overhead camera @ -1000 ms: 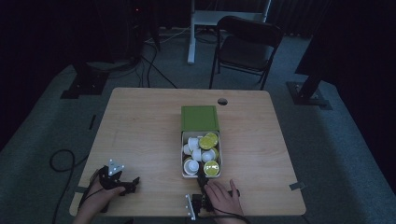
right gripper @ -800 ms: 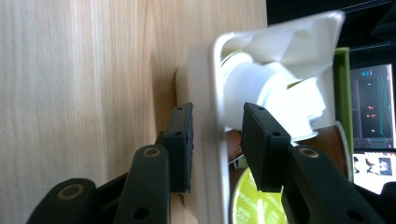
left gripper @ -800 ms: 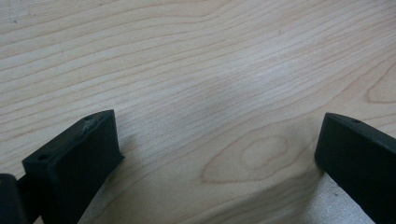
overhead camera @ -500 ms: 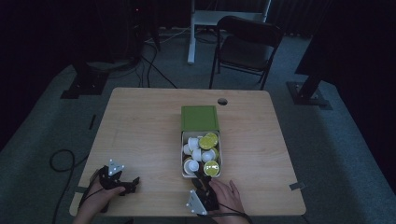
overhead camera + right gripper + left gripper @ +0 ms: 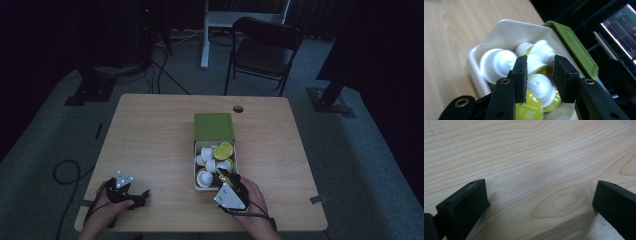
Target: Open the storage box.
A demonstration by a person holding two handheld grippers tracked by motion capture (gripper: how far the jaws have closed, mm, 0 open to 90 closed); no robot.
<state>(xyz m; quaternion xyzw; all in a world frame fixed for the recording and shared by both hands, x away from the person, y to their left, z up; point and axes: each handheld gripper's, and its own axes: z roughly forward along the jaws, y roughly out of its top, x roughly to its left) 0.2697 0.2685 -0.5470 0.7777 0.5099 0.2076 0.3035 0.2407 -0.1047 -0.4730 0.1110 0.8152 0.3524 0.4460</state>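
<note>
Right tongs (image 5: pixel 537 75), jaws narrowly parted and empty after just opening slightly, hang over the near end of the white tray (image 5: pixel 197 186) of capsules (image 5: pixel 499 63), which lie directly ahead and below. Left tongs (image 5: pixel 142 194), released wide, rest well apart on bare counter (image 5: pixel 150 135). Green lid (image 5: pixel 214 126) adjoins the tray's far end.
</note>
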